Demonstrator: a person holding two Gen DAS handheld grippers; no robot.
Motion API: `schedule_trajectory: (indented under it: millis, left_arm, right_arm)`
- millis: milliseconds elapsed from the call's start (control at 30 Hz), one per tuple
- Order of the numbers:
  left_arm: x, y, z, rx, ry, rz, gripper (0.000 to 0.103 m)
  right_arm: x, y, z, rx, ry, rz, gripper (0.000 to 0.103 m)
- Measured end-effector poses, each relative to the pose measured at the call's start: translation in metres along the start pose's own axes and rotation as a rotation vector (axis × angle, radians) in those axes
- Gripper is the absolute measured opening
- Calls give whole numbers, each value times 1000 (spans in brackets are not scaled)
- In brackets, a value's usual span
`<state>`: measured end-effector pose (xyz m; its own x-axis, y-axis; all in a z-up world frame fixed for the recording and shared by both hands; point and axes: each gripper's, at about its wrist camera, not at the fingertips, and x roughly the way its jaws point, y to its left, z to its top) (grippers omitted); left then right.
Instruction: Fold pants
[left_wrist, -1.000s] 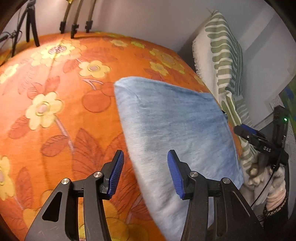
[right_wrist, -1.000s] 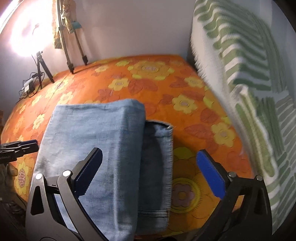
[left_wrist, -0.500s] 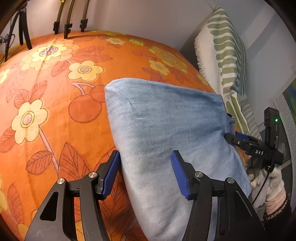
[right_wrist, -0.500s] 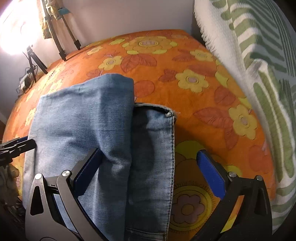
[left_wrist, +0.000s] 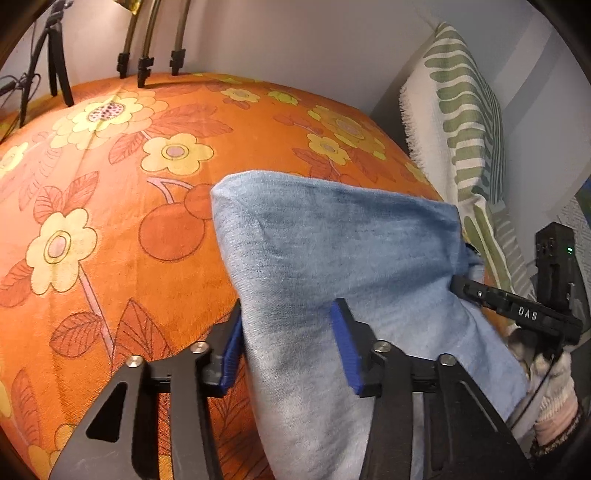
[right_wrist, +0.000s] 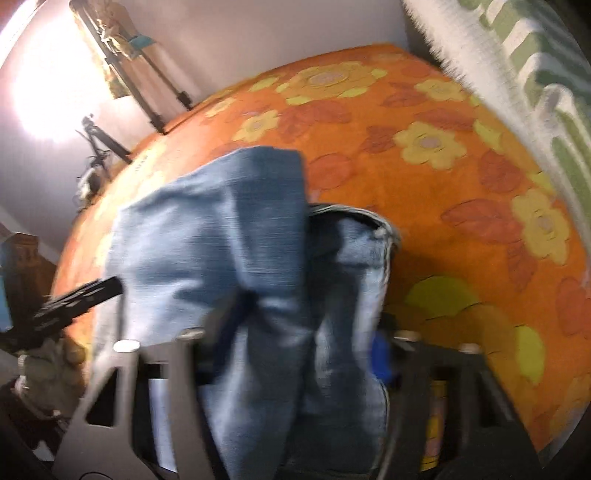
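On orange floral bedding (left_wrist: 110, 184), both tongs (left_wrist: 286, 339) (right_wrist: 303, 350) pinch bunched, folded light-blue pants (left_wrist: 332, 251), having just closed.

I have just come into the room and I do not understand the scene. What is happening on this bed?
A person is folding a pair of light blue denim pants on a bed with an orange flowered cover, with a hand-held gripper in each hand. The pants are already folded over themselves. The left gripper has just been closing on the pants' near left edge, with the cloth between its blue pads. The right gripper has just been closing too and bunches the denim at the right side, though that view is blurred.
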<state>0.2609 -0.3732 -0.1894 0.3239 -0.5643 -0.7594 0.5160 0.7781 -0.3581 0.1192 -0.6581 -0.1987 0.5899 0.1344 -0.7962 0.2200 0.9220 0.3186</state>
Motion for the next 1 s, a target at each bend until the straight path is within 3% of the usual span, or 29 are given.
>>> schedule_trajectory:
  millis: [133,300,367,500,567,667,733,800,1000]
  left_arm:
    - [-1,-8,1,12,-23,24,27]
    - [0,-13,0,24,-44,54,24]
    - [0,-10,0,9,-44,44,25]
    - [2,-4,2,-22,-25,11,31]
    - [4,-3,2,-38,-22,-11,35]
    - [4,-3,1,-38,-34,-12,33]
    - [1,-4,2,-42,-42,-8,24]
    - [-3,-4,4,-56,-50,-17,17]
    - [-19,-16,4,6,-89,-21,13]
  right_arm:
    - [-5,18,-1,-56,-25,-71,30]
    - [-5,24,2,-80,-27,-118,24]
    - [-4,19,3,-67,-19,-100,27]
    - [0,9,5,-30,-20,-120,54]
    - [4,6,4,-14,-13,-98,54]
    - [5,6,4,3,-16,-61,43]
    - [1,15,4,-26,-26,-80,29]
    - [-2,27,4,-69,-37,-133,22]
    - [-26,46,7,-121,-100,-176,15]
